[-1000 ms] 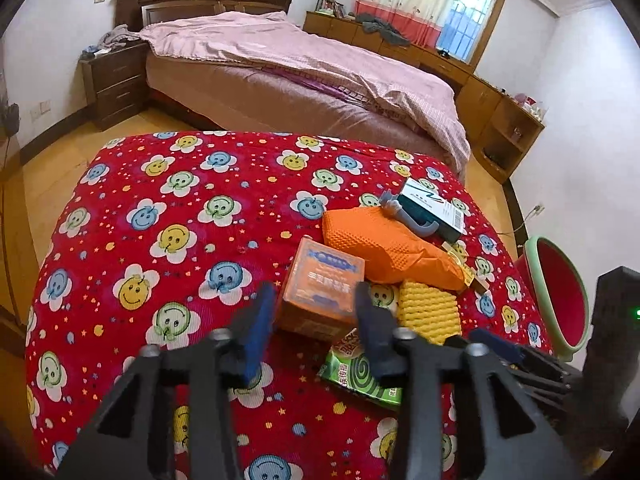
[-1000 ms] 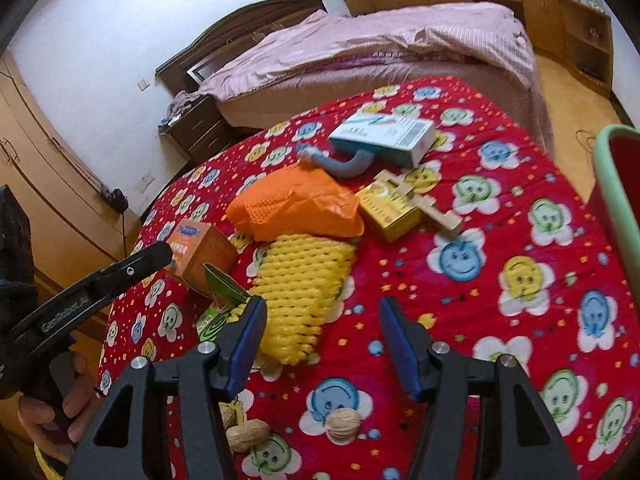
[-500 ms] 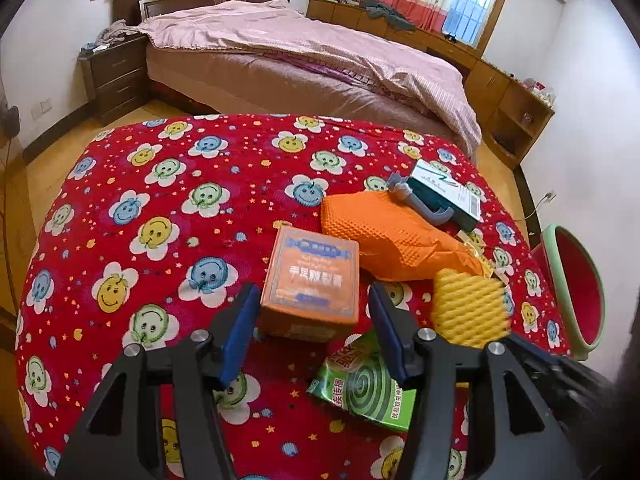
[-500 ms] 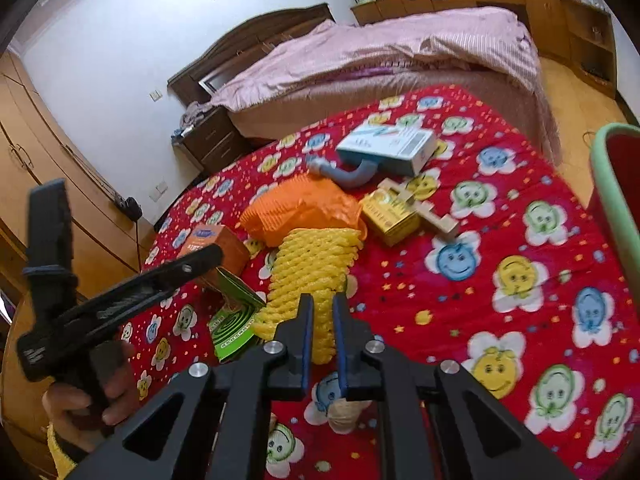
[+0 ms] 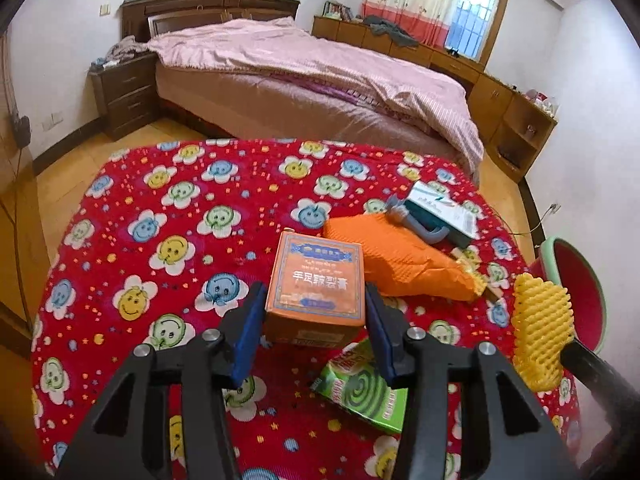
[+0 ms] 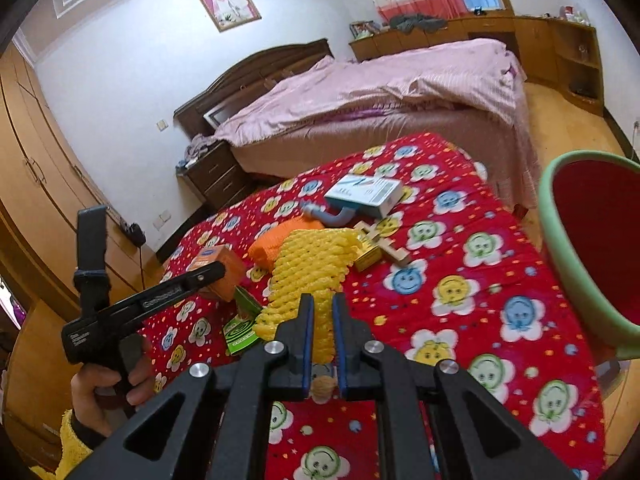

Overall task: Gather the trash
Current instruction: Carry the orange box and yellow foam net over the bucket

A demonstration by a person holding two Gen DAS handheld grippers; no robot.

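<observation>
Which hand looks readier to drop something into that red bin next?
The right. The right gripper is shut on the yellow foam net, lifted, with the red bin close beside it. The left gripper is open, its fingers only straddling the orange box on the tablecloth.

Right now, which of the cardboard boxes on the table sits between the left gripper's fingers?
The orange box with Chinese lettering, framed by the open left gripper. The green mosquito-coil box lies below it; the white-and-teal box lies farther back.

Your matt black plastic right claw pinches a yellow ribbed foam net sleeve; the glossy orange cardboard box lies on ribbed red flower-print cloth.
</observation>
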